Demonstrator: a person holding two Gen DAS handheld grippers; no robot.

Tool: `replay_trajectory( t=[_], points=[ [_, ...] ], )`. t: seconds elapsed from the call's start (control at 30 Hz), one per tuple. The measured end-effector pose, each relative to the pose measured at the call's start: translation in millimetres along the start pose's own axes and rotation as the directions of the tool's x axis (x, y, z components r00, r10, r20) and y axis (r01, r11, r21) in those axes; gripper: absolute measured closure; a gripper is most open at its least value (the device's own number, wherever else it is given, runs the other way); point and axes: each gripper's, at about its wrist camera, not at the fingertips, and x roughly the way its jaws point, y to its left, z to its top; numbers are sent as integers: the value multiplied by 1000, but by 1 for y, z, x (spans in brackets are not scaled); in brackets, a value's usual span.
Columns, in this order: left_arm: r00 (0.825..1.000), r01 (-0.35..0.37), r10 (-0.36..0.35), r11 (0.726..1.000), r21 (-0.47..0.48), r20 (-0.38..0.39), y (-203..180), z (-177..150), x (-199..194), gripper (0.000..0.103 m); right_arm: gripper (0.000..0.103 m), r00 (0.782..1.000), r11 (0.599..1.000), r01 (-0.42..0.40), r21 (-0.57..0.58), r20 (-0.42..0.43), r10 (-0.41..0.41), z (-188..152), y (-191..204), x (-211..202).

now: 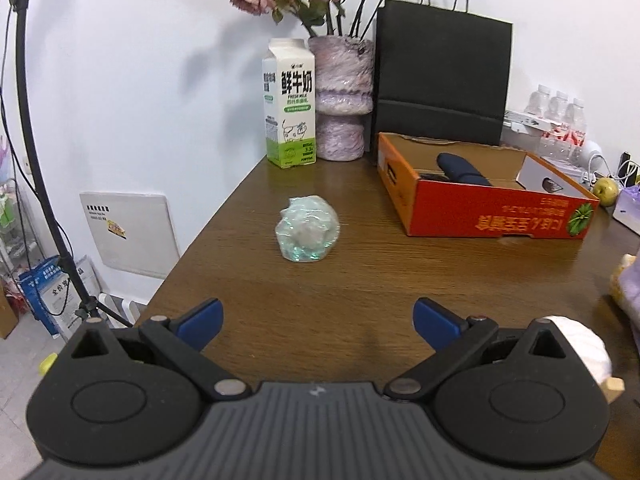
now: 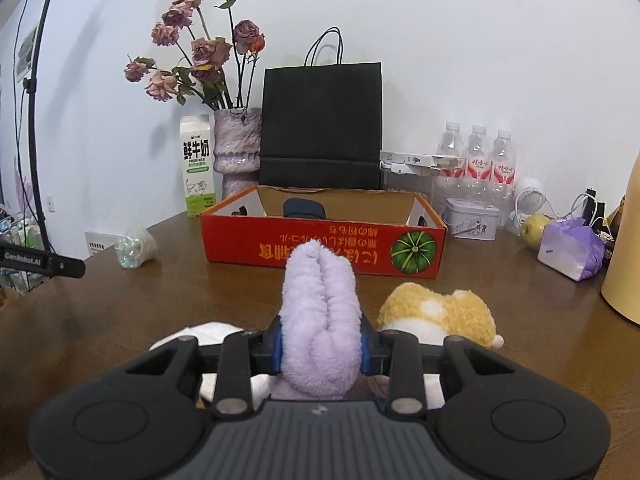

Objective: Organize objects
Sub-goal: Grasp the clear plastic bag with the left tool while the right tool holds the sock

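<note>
Close to the edge of the brown table (image 2: 120, 304), the right gripper (image 2: 320, 350) holds a soft purple fluffy thing (image 2: 318, 320). Its blue pads squeeze the fluff from both sides, and the fluff sticks up and bulges out over them. Just to the right of it lies a yellow and white plush toy (image 2: 438, 314), flat on the table. Something white (image 2: 208, 332) peeks out under the gripper on the left, but I cannot tell what it is.

The left gripper (image 1: 318, 322) hangs over the wood with its jaws wide apart and nothing between them. A little way in front of it sits a small shiny ball wrapped in clear plastic (image 1: 307, 228), alone on the table.

Farther back is the red cardboard box (image 2: 324, 246), open on top, with a dark blue thing (image 1: 464, 168) lying inside. Behind it stand a milk carton (image 1: 289, 103), a purple vase with dried roses (image 1: 342, 100) and a black paper bag (image 2: 320, 124).

I think the step now is putting the purple thing away. The right hand would need to carry it forward, over the near wall of the box, and then let go. The left hand looks ready for the shiny ball: move up, get the pads on both sides, then close gently, because it looks squashy.
</note>
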Motion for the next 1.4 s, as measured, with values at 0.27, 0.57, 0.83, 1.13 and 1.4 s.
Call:
replay_trajectory(
  t=[0.27,0.57,0.83,1.13,1.4],
  points=[
    [1000,9,-8,1000,26,-23,20,14,36,0,71,999,999,39,-7,-19,-39,11,8,17],
    [999,25,-24,999,30,-42,36,32,77,0,71,997,997,77,-1,-32,-77,24,11,39],
    [997,66,-65,997,29,-43,37,49,112,0,71,994,994,106,1,-42,-106,32,14,57],
    [995,96,-95,994,50,-29,13,59,148,25,71,989,990,137,-5,-61,-137,32,12,65],
    [996,87,-88,995,-42,-14,31,58,136,63,71,989,991,137,-7,-56,-137,31,13,61]
  ],
)
